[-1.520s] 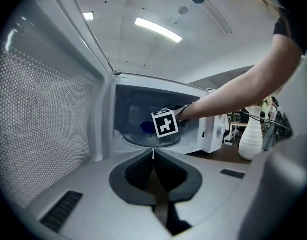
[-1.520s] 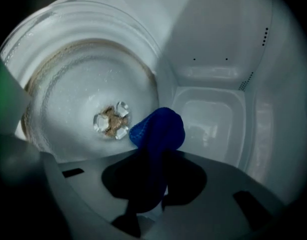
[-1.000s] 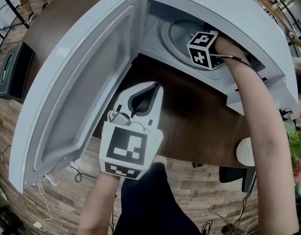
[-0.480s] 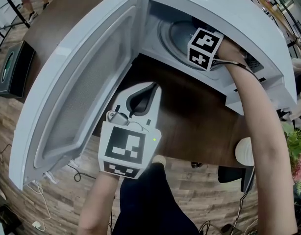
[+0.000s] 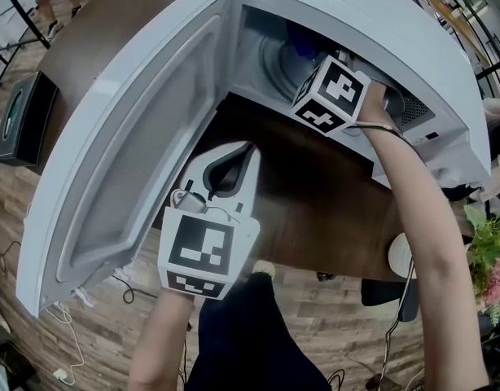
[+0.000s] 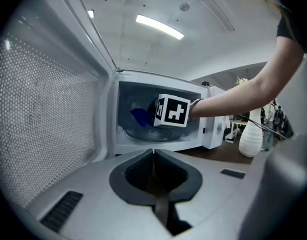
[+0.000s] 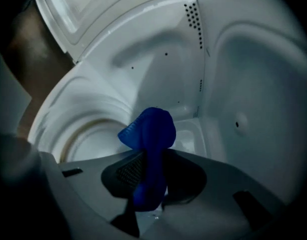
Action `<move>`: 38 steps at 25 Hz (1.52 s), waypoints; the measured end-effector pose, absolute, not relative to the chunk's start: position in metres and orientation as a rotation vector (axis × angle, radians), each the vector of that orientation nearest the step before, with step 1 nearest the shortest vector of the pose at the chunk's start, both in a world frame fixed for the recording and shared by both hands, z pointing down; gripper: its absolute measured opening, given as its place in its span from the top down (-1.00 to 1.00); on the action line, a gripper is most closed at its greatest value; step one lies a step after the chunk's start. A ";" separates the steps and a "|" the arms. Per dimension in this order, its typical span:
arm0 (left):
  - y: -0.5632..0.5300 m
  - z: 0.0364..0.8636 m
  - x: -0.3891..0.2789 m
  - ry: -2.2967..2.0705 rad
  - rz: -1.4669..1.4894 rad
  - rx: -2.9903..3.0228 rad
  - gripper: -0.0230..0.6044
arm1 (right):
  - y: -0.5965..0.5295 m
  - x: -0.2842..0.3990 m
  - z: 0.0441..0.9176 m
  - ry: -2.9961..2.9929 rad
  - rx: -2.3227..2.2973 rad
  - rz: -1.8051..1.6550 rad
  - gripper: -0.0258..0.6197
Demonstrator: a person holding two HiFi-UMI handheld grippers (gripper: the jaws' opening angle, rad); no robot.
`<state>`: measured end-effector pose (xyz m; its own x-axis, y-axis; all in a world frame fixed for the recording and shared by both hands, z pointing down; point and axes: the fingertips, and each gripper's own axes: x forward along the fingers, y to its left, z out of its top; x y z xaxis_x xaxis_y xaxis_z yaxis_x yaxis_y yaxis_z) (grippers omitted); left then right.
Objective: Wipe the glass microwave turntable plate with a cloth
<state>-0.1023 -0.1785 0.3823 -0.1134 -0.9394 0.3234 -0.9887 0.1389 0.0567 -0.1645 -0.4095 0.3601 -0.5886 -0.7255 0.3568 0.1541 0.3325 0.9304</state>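
R gripper [image 7: 146, 171] was inside the microwave [image 5: 396, 23], jaws pinching the blue cloth [image 7: 148, 129]. Plate [image 7: 88, 139] lay on the oven floor, just below the cloth; whether they touched, couldn't tell. L gripper [image 6: 153, 151] hung outside by the open door [image 5: 144, 137], jaws pressed together, empty. Judged: wipe in progress, prob. much left.

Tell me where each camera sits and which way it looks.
Head view: on the person's head, looking steeply down at the open microwave; left arm, right arm show.
Left gripper view: on the left claw, outside, facing into the microwave; shut jaws, right arm show.
Right gripper view: on the right claw, inside the microwave, facing its walls; jaws pinch the blue cloth.
All three see the blue cloth.
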 end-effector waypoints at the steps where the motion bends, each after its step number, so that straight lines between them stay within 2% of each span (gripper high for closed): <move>1: -0.178 0.382 -0.104 -2.143 0.248 1.872 0.89 | -0.401 -0.169 0.358 -1.815 0.492 -1.374 0.67; 11: -0.178 0.384 -0.108 -2.150 0.239 1.851 0.89 | -0.343 -0.188 0.392 -1.815 0.218 -1.418 0.67; 20: -0.179 0.386 -0.110 -2.139 0.257 1.852 0.89 | -0.352 -0.189 0.402 -1.619 0.178 -1.556 0.67; 38: -0.179 0.389 -0.109 -2.125 0.254 1.858 0.89 | -0.397 -0.147 0.410 -1.339 0.150 -1.585 0.68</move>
<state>-0.1095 -0.1786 0.3889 -0.1136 -0.9330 0.3415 -0.9872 0.1447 0.0671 -0.1468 -0.3972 0.4105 -0.4797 -0.7345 0.4800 0.5961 0.1286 0.7926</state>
